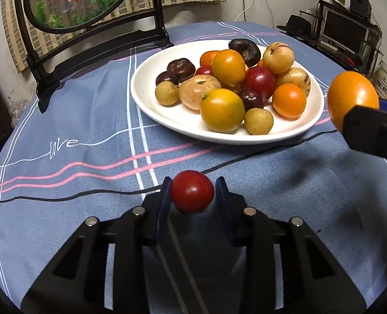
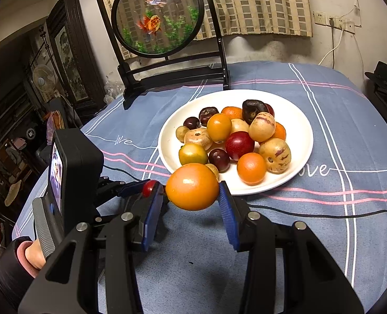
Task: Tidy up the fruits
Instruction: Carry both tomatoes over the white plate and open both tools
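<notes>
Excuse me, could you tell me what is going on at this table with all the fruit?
A person is sorting fruit with a handheld gripper in each hand. The left gripper is shut on a small red tomato, and the right gripper is shut on an orange fruit. Both are held above the blue tablecloth, just in front of the white plate. The plate is piled with mixed fruit.

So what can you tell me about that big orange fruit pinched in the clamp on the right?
The orange fruit is smooth, glossy and slightly egg-shaped, deep orange fading to yellow at one side. The right gripper holds it between two blue ribbed pads, clear of the blue cloth, just in front of the white plate. Only the pads appear to touch it. In the left wrist view it hangs beside the plate's right rim.
</notes>
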A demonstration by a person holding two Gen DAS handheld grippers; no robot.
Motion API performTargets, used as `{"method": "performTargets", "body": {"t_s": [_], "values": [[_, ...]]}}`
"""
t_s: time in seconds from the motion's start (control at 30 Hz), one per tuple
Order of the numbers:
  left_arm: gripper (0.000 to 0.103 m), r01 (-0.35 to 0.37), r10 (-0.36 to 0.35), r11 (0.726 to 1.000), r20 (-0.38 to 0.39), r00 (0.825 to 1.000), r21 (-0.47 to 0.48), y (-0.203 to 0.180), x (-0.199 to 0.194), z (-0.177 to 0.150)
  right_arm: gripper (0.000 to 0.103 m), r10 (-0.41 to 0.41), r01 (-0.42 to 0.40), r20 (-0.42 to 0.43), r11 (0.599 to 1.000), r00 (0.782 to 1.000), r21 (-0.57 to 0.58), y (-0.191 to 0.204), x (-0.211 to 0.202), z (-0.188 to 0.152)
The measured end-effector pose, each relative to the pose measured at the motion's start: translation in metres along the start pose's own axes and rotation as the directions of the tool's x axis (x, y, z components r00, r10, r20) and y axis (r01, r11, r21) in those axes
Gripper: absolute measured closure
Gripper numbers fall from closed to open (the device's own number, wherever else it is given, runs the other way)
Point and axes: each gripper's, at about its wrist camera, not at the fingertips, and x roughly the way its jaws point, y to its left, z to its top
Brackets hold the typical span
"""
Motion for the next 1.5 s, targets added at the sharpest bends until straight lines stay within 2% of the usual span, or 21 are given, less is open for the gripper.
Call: {"method": "performTargets", "body": {"t_s": [0.5,0.77,0.9,1.0,1.1,1.3,1.43,1.5], "values": [[0.073,0.031,-0.031,0.997,0.0,1.0,-0.075,0.009,-0.005,-0.003,0.059,0.032,-0.031,-0.047,0.999,0.998,0.028,-0.007,0.01,-0.004],[0.073,0.025,-0.018,0.99,0.053,0.998,-0.141,0.016,-0.028,-0.002,0.059,0.084,-0.083,-0.042,0.996,0.996,0.026,-0.004,0.009,-0.006],[0.073,-0.002,0.015,0.991,0.095,0.995,-0.131,0.016,-0.043,0.004,0.059,0.102,-0.102,-0.024,0.995,0.994,0.018,-0.001,0.003,-0.004],[0.073,0.002,0.011,0.992,0.102,0.995,-0.129,0.017,-0.048,0.01,0.059,0.12,-0.12,-0.013,0.993,0.993,0.02,0.0,0.0,-0.001],[0.073,0.018,-0.005,0.992,0.109,0.994,-0.125,0.022,-0.05,0.033,0.059,0.132,-0.133,0.01,0.991,0.991,0.017,-0.002,-0.007,0.012],[0.073,0.053,-0.033,0.988,0.131,0.991,-0.147,0.033,-0.036,0.09,0.059,0.056,-0.055,0.105,0.998,0.993,-0.013,-0.015,-0.015,0.061],[0.073,0.094,-0.075,0.98,0.107,0.991,-0.177,0.037,-0.002,0.128,0.059,-0.01,0.012,0.164,1.0,0.986,-0.015,-0.029,-0.001,0.09],[0.073,0.089,-0.075,0.979,0.083,0.994,-0.181,0.037,0.02,0.141,0.059,-0.019,0.02,0.166,1.0,0.986,-0.005,-0.034,0.007,0.095]]}}
